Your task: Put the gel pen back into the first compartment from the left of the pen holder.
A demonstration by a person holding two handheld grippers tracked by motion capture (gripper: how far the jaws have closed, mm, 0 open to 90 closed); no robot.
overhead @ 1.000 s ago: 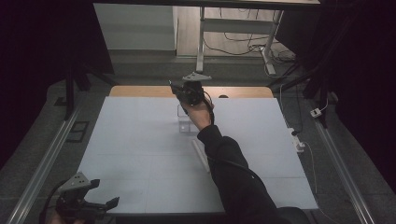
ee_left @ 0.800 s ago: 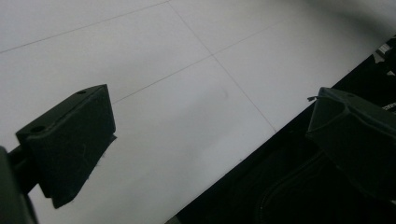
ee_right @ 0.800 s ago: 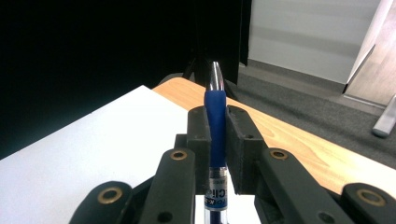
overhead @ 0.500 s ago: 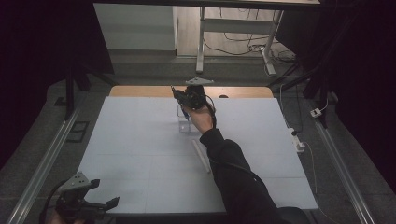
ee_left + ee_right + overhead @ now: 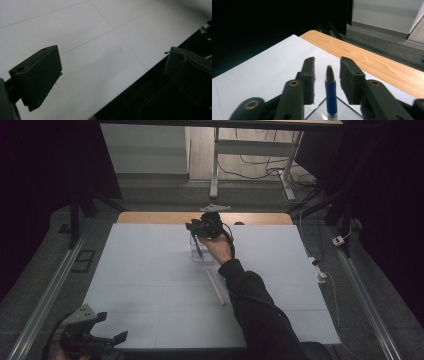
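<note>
Right gripper (image 5: 327, 82): jaws have just been opening, pads clear of the blue pen (image 5: 331, 96) between them. Pen stands in the clear holder (image 5: 342, 110) below, apparently dropped there for storage. Left gripper (image 5: 112, 75) released, idle over table (image 5: 100, 50).

— Where's my right gripper (image 5: 196, 226)?
— Arm stretched out, jaws over the clear holder (image 5: 202, 251); they have just been opening and press on nothing.
— And my left gripper (image 5: 111, 330)?
— Well short of that holder, jaws wide apart.
</note>
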